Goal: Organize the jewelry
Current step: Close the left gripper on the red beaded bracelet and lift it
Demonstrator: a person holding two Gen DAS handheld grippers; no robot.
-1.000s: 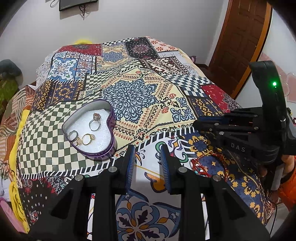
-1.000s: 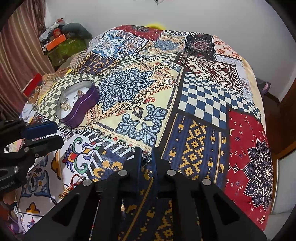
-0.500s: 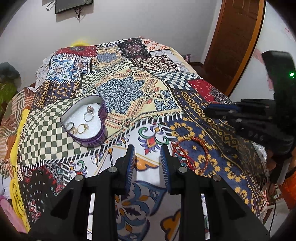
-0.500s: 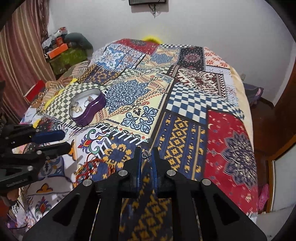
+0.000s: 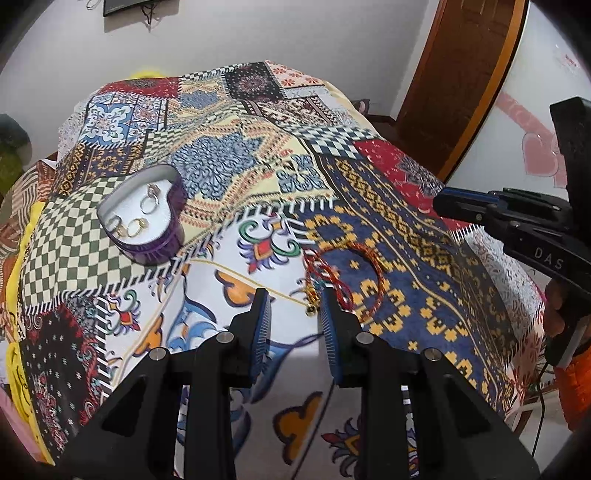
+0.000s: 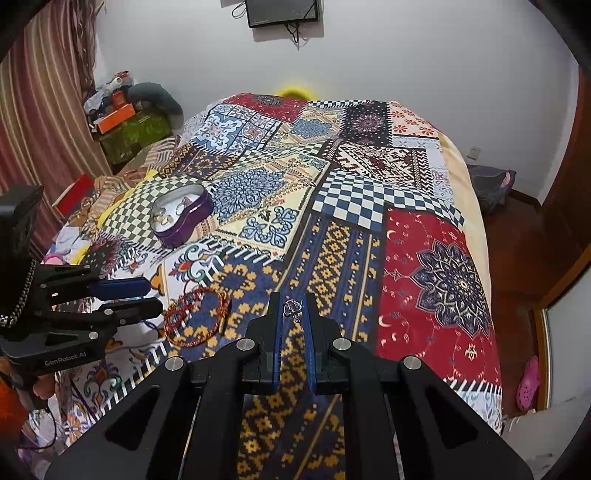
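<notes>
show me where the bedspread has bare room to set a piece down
Most of the bedspread is bare: the far half beyond the heart tin, and the red and blue patches on its right side. It is crowded near the front, where the red bracelets lie beside the left gripper.

- A bed [image 6: 436, 258] fills the middle of both views, covered by a patchwork bedspread [image 5: 229, 173] of checks, florals and medallions.
- A plain pale wall [image 6: 406, 55] runs behind it, with a dark wall-mounted screen [image 6: 282, 13] at top centre and cables hanging below.
- A brown wooden door [image 5: 461, 74] stands at upper right of the left view.
- Striped curtains [image 6: 40, 110] hang at the right view's left edge, beside a cluttered green box [image 6: 135, 134].
- A pink shoe [image 6: 528, 384] lies on the dark floor, lower right.
</notes>
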